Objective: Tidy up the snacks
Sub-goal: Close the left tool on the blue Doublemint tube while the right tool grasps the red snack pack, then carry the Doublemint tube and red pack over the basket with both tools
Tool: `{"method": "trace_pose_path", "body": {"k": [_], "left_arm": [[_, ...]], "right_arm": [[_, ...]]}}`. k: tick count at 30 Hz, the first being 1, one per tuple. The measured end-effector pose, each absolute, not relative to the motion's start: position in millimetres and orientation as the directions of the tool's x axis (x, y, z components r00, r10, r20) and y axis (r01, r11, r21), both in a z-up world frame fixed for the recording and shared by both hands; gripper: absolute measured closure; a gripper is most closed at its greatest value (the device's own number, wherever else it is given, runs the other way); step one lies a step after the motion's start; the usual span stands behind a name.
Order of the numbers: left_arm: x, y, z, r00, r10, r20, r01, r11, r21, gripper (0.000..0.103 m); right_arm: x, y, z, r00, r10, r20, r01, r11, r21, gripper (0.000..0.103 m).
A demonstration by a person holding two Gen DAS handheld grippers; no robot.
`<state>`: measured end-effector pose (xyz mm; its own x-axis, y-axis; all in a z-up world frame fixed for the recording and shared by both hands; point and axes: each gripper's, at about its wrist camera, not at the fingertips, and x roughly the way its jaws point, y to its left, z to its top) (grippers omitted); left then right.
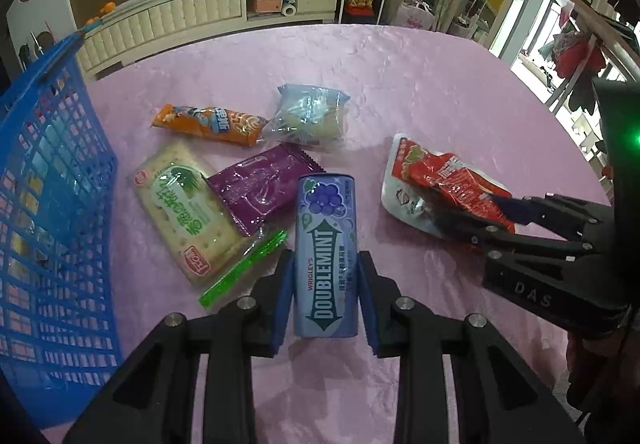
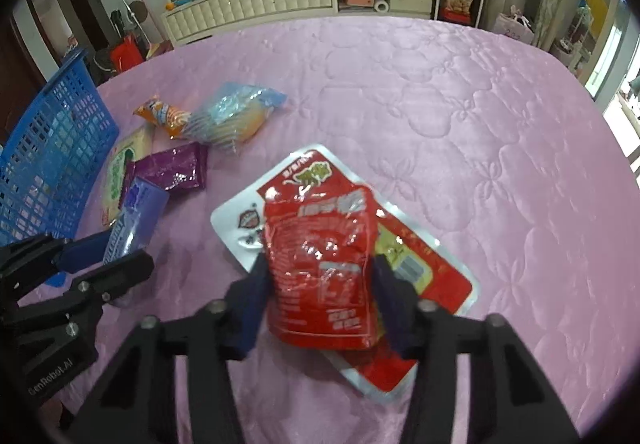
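A: Nearest first. The left gripper (image 1: 324, 296) has a blue pad on either side of the purple Doublemint gum canister (image 1: 326, 264); the pads meet its sides, so it is gripped. The canister lies lengthwise on the pink quilted cloth (image 2: 460, 124).

B: And the right gripper (image 2: 320, 284)?

A: Clamped on a small red pouch (image 2: 324, 264), pads against both its edges. The pouch sits over a larger red-and-white packet (image 2: 240, 216) lying flat on the cloth; whether the pouch is lifted clear of it, I cannot tell.

B: Loose items, counted?

A: Beyond the canister, four in a cluster: one green-printed cracker pack (image 1: 180, 204) with a green seal strip, one purple wrapper (image 1: 256, 188) overlapping its edge, one orange snack bag (image 1: 208, 124), one pale blue clear bag (image 1: 308, 116) touching the orange one's end. With the canister and two red packs, seven.

B: Container?

A: One blue mesh basket (image 1: 52, 184) at the left edge of the cloth, just beside the cracker pack. Coloured shapes show through the mesh, too broken up to identify. The frame cuts off its near end.

B: Farther back?

A: A cream cabinet (image 2: 280, 0) with open shelves; contents too small to name.
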<state>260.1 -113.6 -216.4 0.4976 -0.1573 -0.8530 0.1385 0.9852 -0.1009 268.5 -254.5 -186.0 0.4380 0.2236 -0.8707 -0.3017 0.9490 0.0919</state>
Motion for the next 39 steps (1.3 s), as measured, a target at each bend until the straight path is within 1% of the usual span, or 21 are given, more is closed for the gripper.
{"method": "trace_pose_path", "body": {"k": [1,2,5,8,12,17,22,25,30,36,39], "left_arm": [[259.9,-112.4,-215.2,0.498,-0.162,-0.852,0.138,0.985,-0.106,0.075],[261.0,-113.0,-213.9,0.497,-0.167,-0.851,0.137,0.984,-0.114,0.075],[258.1,-111.4,-207.2,0.494,-0.186,-0.849,0.129,0.982,-0.139,0.075],[244.9,-106.5,-186.2,0.518,-0.194,-0.833,0.115,0.981,-0.157,0.075],[214.5,-105.3,-151.5,0.575,-0.158,-0.803,0.115,0.987,-0.112,0.075],[178.1,-95.8,-106.7,0.633,-0.159,-0.758,0.11,0.987,-0.115,0.075],[144.9,-80.9,-70.8,0.682,-0.153,-0.715,0.098,0.988,-0.118,0.075],[129.2,-69.2,-57.0,0.708,-0.124,-0.695,0.083,0.992,-0.092,0.075],[108.5,-42.6,-43.5,0.73,-0.11,-0.674,0.067,0.994,-0.09,0.075],[98.0,-8.1,-35.3,0.74,-0.095,-0.666,0.042,0.995,-0.095,0.075],[97.3,13.5,-36.2,0.744,-0.061,-0.666,0.015,0.997,-0.074,0.075]], "right_arm": [[265.5,-254.0,-184.6,0.441,0.216,-0.871,-0.308,0.948,0.08,0.074],[262.8,-253.5,-182.6,0.447,0.22,-0.867,-0.31,0.947,0.08,0.075],[250.3,-254.9,-167.9,0.467,0.227,-0.855,-0.308,0.948,0.084,0.075],[233.5,-258.3,-140.5,0.496,0.254,-0.83,-0.327,0.94,0.092,0.075],[211.3,-257.6,-106.4,0.508,0.305,-0.806,-0.365,0.923,0.119,0.075],[170.6,-246.2,-53.7,0.553,0.356,-0.753,-0.42,0.9,0.117,0.075],[136.0,-232.8,-21.0,0.577,0.393,-0.716,-0.455,0.883,0.118,0.075],[125.5,-224.0,-11.8,0.585,0.403,-0.704,-0.463,0.878,0.119,0.075],[113.4,-204.8,1.2,0.584,0.436,-0.685,-0.468,0.87,0.155,0.075],[108.3,-168.0,10.2,0.574,0.466,-0.674,-0.505,0.849,0.157,0.075],[112.7,-143.7,11.0,0.555,0.481,-0.679,-0.53,0.833,0.157,0.075]]}}
